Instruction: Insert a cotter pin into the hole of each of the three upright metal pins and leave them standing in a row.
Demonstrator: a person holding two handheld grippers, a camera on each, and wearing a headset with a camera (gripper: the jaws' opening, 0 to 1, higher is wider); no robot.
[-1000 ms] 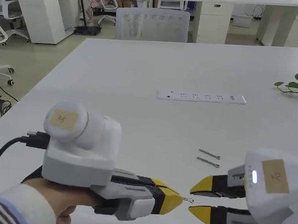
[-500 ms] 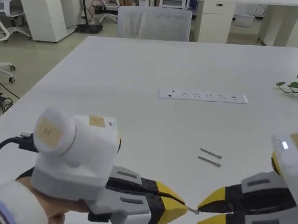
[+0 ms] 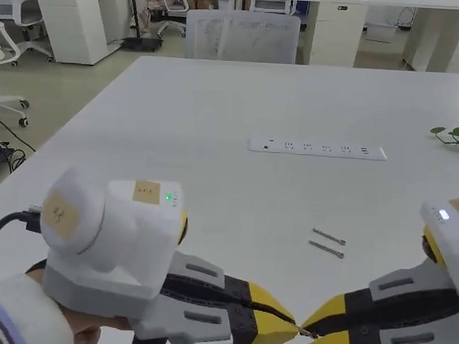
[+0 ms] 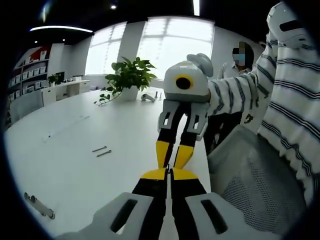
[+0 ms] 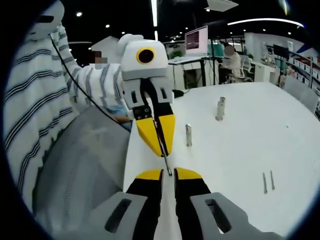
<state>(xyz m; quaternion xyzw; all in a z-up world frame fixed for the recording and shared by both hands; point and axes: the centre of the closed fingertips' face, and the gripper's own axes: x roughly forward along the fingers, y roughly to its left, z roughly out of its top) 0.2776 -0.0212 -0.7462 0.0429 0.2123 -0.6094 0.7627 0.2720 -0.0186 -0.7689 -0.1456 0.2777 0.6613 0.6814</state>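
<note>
A thin cotter pin [image 5: 162,145] spans the gap between my two grippers, which meet tip to tip above the table's near edge. My left gripper [image 3: 282,334] is shut on one end of it, and my right gripper [image 3: 313,336] is shut on the other end. In the right gripper view my right gripper [image 5: 168,173] faces the left gripper [image 5: 157,142], with two upright metal pins [image 5: 188,135] [image 5: 220,108] standing on the table behind it. Two more cotter pins [image 3: 326,243] lie flat on the table beyond the grippers. In the left gripper view my left gripper [image 4: 170,172] touches the right gripper [image 4: 173,159].
A white power strip [image 3: 317,149] lies across the middle of the white table [image 3: 216,125]. A leafy plant [image 3: 456,131] sits at the right edge and a mesh chair [image 3: 242,35] stands at the far side. A person in a striped sleeve [image 4: 280,100] holds the grippers.
My right gripper went from open to shut and moved left onto the pin tip sticking out of the left gripper. Both grippers sank lower in the head view.
</note>
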